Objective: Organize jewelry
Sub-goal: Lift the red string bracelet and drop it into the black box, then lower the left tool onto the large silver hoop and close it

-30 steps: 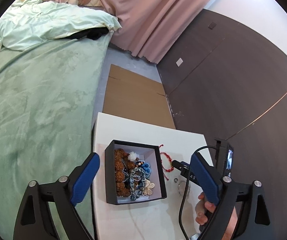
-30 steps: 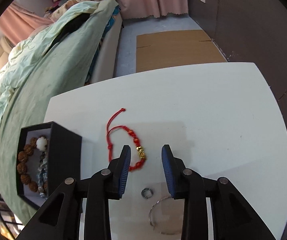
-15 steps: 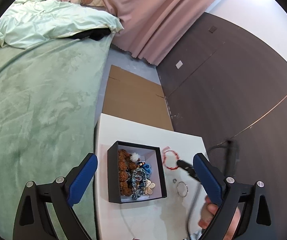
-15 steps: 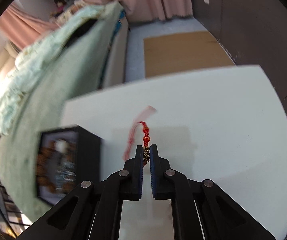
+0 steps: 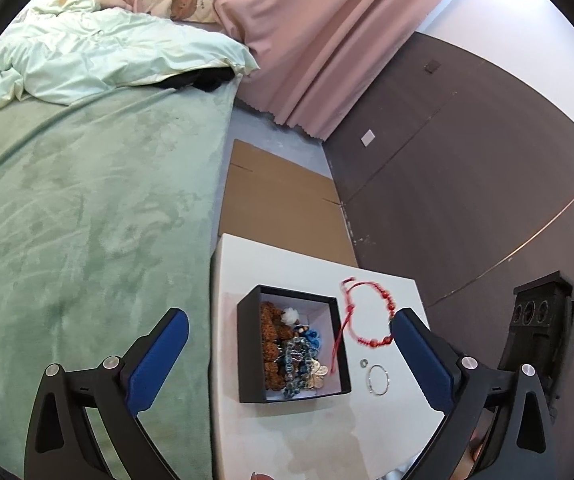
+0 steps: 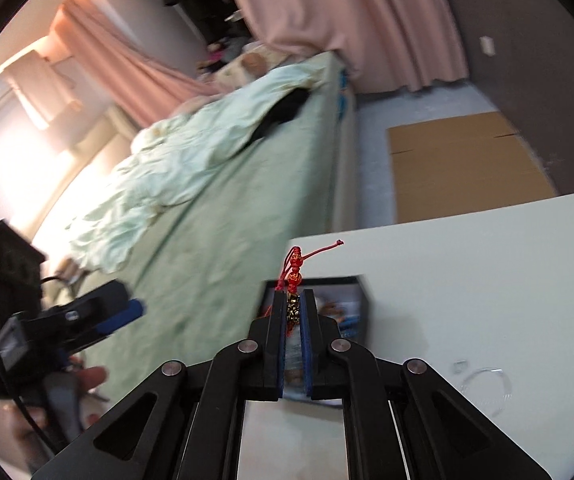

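Observation:
My right gripper (image 6: 294,312) is shut on the red string bracelet (image 6: 294,276) by its gold bead and holds it in the air, just in front of the black jewelry box (image 6: 361,300). In the left wrist view the red bracelet (image 5: 367,316) hangs beside the right wall of the black box (image 5: 293,344), which holds brown beads, blue beads and gold charms. My left gripper (image 5: 287,344) is open and high above the box. A small ring (image 5: 363,363) and a thin silver bangle (image 5: 379,379) lie on the white table (image 5: 271,432) right of the box.
A green bed (image 5: 87,208) with a pale quilt runs along the table's left side. Flat cardboard (image 5: 283,208) lies on the floor beyond the table. A dark wall (image 5: 467,184) and a black device (image 5: 539,328) stand at the right.
My right gripper closed on the red bracelet, lifted it off the table and swung it left toward the box. My left gripper rose and stayed open.

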`<state>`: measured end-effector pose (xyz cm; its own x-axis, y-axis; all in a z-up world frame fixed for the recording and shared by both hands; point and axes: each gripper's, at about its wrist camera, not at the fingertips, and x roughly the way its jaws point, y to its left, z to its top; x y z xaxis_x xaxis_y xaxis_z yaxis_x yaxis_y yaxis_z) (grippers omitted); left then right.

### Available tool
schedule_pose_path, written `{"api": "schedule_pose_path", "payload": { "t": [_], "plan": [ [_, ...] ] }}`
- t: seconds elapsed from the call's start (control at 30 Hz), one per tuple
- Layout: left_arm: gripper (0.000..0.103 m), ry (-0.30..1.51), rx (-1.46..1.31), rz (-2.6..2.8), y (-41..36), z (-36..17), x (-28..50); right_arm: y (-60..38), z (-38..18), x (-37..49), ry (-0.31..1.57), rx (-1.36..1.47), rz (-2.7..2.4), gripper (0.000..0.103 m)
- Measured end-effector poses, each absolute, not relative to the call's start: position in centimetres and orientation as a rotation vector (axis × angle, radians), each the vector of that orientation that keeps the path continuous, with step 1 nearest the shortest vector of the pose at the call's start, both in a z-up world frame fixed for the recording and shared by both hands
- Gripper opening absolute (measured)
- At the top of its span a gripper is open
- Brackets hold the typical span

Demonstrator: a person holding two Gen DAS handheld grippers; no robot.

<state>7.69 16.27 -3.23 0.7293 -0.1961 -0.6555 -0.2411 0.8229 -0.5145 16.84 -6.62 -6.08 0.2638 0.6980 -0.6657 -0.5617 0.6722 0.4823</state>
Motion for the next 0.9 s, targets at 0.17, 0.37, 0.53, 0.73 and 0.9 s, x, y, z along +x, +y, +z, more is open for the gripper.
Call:
{"api": "schedule_pose_path", "payload": {
  "t": [0.17,0.37,0.53,0.73,0.9],
  "plan": [
    [0.102,0.77,-0.627,0.025,16.6,-3.4,7.3,-7.8,-7.3,17.1,1.031,0.157,0.79,0.073],
    [0.102,0.781,-0.599,-0.001,15.5,-3.3,7.8,-11.3,-6.7,17.9,1.036,0.176,0.742,0.073],
    [0.102,0.794,-0.532,-0.037,12.7,-2.9,8.7,-14.4,-7.0,18.2,1.06,0.153,0.701,0.073],
    [0.101,0.821,-0.429,-0.097,8.4,-2.7,9.8,-18.0,-7.6,18.9,1.1,0.143,0.622,0.073],
    [0.088,0.87,-0.37,-0.147,4.7,-3.7,11.1,-21.1,-8.6,19.7,1.152,0.182,0.569,0.073]
  ]
}}
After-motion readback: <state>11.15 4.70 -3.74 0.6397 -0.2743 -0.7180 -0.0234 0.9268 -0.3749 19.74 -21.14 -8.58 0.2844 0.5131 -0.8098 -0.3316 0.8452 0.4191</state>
